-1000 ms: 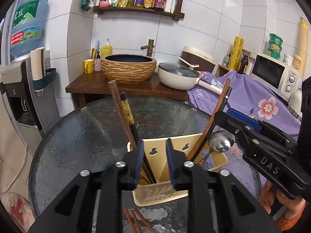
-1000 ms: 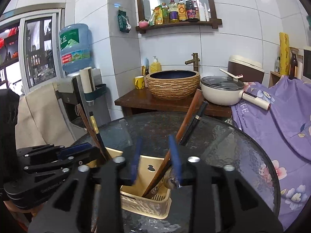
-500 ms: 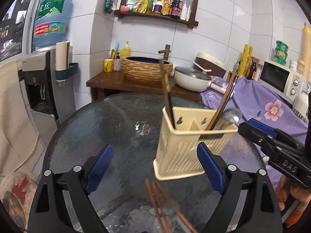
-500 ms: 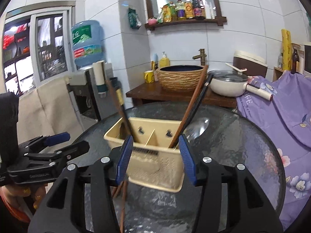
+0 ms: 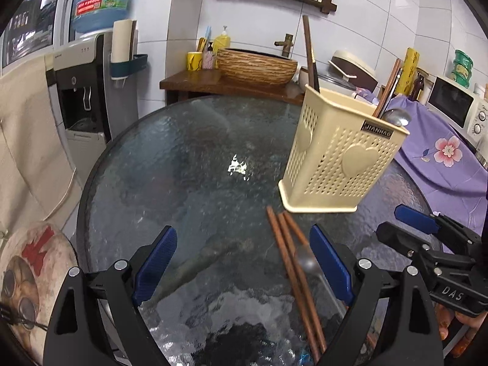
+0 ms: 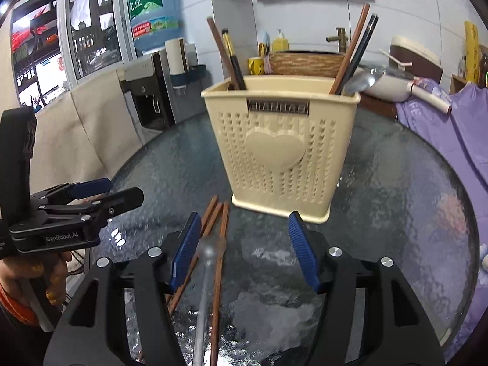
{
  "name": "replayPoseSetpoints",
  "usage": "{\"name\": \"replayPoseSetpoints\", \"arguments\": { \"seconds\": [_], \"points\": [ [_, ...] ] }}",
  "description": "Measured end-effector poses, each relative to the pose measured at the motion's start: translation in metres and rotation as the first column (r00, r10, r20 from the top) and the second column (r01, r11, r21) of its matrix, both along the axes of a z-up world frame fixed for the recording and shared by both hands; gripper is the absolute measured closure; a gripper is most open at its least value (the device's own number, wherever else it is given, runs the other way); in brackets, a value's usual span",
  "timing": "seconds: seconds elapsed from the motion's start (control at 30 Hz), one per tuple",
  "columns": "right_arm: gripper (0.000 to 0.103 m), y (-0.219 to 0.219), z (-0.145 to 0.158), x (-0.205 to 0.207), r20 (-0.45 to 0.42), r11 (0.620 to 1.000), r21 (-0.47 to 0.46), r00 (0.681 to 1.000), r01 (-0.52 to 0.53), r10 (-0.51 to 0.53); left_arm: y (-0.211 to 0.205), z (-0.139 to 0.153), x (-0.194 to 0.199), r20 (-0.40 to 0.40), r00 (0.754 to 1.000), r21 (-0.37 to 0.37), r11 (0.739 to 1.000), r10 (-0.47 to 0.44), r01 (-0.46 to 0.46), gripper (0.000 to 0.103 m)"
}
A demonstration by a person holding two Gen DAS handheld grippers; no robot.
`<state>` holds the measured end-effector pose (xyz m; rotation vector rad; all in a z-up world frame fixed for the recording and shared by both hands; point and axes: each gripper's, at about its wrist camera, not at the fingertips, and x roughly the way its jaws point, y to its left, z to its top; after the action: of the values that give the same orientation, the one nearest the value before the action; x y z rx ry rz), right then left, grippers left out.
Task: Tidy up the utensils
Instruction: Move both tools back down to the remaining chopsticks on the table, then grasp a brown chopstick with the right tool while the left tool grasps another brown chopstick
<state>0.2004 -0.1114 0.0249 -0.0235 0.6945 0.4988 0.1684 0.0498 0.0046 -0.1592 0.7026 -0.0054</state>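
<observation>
Both my grippers, left (image 5: 244, 263) and right (image 6: 244, 251), gape empty above chopsticks (image 6: 218, 222) and spoon (image 6: 210, 248) beside the holder (image 6: 280, 149); I should pinch one utensil squarely.

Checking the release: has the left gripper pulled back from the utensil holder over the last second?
Yes. The left gripper has backed away toward the near table edge, and opened; the utensil holder now stands beyond its fingers.

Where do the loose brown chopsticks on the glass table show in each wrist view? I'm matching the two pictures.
Left wrist: the loose chopsticks lie lower right of centre, running down from the cream holder.
Right wrist: the chopsticks lie lower left of centre, beside a metal spoon.
Shared landmark: the cream holder, just beyond their tips.
</observation>
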Motion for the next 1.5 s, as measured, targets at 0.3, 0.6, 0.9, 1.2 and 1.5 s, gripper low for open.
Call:
{"name": "replayPoseSetpoints", "arguments": {
  "seconds": [0.3,0.6,0.9,1.2,1.5],
  "points": [
    [0.043,0.018,-0.031,-0.006,-0.061,0.997,-0.07,0.998,-0.03,0.026,0.001,-0.018,-0.007,-0.064,0.998,-0.023,1.0,-0.018,0.017,0.045],
    [0.059,0.03,-0.056,-0.003,-0.15,0.989,-0.134,0.988,-0.057,0.037,-0.022,-0.035,-0.007,-0.123,0.986,-0.028,0.994,-0.109,0.107,0.068],
    [0.064,0.025,-0.065,-0.006,-0.188,0.985,-0.159,0.982,-0.063,0.033,-0.041,-0.043,-0.006,-0.156,0.973,-0.021,0.986,-0.169,0.168,0.073],
    [0.084,0.029,-0.065,-0.002,-0.177,0.979,-0.203,0.984,-0.032,-0.005,-0.056,-0.051,-0.004,-0.179,0.966,-0.015,0.983,-0.184,0.185,0.079],
    [0.092,0.006,-0.063,-0.006,-0.178,0.973,-0.231,0.984,-0.019,-0.023,-0.064,-0.059,0.003,-0.2,0.964,0.004,0.983,-0.177,0.182,0.084]
  ]
}}
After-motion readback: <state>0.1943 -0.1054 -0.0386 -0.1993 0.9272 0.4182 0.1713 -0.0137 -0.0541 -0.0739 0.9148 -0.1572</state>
